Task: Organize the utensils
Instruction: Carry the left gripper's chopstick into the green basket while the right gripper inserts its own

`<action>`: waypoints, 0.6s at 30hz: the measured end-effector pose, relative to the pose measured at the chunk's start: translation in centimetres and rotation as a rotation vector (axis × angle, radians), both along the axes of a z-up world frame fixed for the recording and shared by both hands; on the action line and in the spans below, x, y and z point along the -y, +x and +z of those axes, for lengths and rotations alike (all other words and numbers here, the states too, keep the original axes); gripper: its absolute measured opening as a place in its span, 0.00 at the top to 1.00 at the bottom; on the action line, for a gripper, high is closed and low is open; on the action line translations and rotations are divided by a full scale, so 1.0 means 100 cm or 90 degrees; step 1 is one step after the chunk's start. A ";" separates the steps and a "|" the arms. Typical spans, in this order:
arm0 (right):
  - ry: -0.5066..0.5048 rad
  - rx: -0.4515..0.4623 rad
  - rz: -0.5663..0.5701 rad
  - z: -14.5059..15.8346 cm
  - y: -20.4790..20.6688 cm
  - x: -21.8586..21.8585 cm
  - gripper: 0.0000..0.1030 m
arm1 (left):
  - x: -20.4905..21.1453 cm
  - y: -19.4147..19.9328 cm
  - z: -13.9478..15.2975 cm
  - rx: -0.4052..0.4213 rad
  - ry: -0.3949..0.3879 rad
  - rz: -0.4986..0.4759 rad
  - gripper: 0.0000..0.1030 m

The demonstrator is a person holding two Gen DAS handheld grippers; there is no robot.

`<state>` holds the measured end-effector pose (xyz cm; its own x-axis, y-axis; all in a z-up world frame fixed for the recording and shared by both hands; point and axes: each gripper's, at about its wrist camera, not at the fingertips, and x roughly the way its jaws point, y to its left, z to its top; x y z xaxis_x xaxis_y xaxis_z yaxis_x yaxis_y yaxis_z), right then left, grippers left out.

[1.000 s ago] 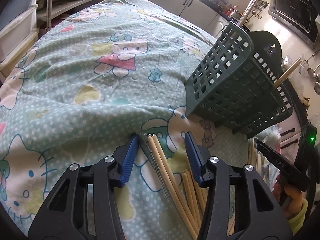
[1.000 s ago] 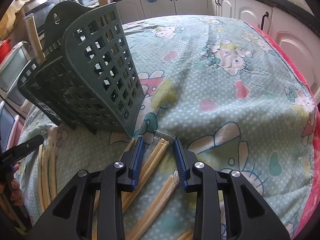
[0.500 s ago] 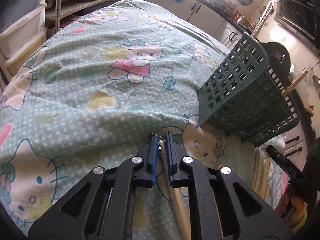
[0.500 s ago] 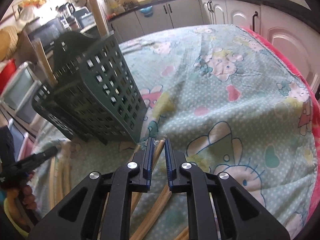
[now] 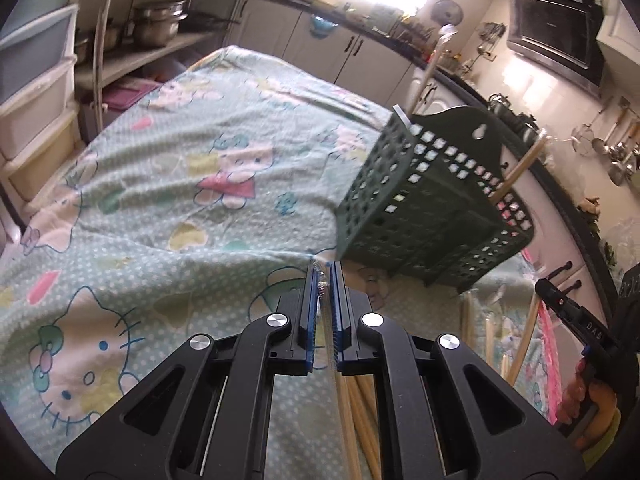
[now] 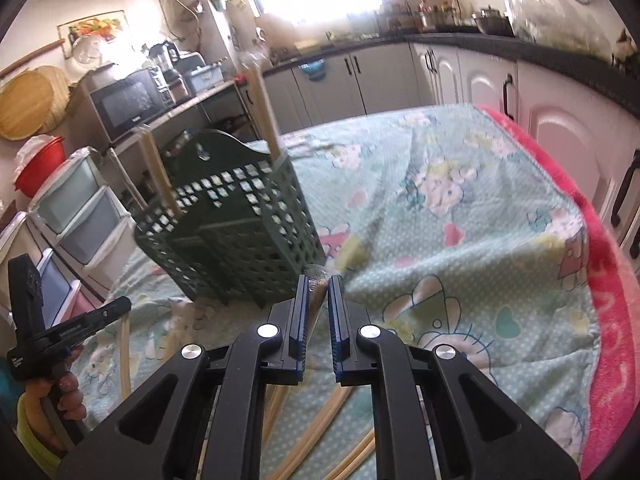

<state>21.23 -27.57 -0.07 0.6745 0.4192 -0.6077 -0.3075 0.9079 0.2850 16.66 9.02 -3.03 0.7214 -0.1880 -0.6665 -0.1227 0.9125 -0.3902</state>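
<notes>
My left gripper (image 5: pixel 325 269) is shut on a pair of plastic-wrapped wooden chopsticks (image 5: pixel 324 296), lifted above the cartoon-cat cloth. In the right wrist view my right gripper (image 6: pixel 318 280) is likewise shut on another wrapped pair (image 6: pixel 318 300), its tip poking out past the pads. The dark green slotted utensil basket (image 5: pixel 432 200) (image 6: pixel 240 232) stands just ahead of both grippers, a few wrapped chopsticks (image 6: pixel 264 104) upright in it. More loose chopsticks (image 5: pixel 472 320) (image 6: pixel 124 360) lie on the cloth beside the basket.
A mint cloth (image 5: pixel 160 184) covers the table, with a pink towel edge (image 6: pixel 608 320) on the right. Kitchen cabinets (image 6: pixel 440 68), a microwave (image 6: pixel 128 100) and plastic drawers (image 6: pixel 80 208) surround it. A hand holds the other gripper (image 6: pixel 68 332) at the left.
Both grippers closed on wrapped chopstick pairs that lay on the cloth and have risen with them; the basket now sits lower and further off in both views.
</notes>
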 end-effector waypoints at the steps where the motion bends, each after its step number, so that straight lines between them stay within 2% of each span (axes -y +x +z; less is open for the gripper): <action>1: 0.001 0.009 0.003 0.004 -0.004 -0.001 0.91 | 0.002 -0.001 0.003 0.006 0.001 -0.002 0.97; 18: 0.012 0.116 0.036 0.058 -0.042 -0.005 0.93 | 0.027 -0.013 0.049 0.074 0.011 -0.045 0.97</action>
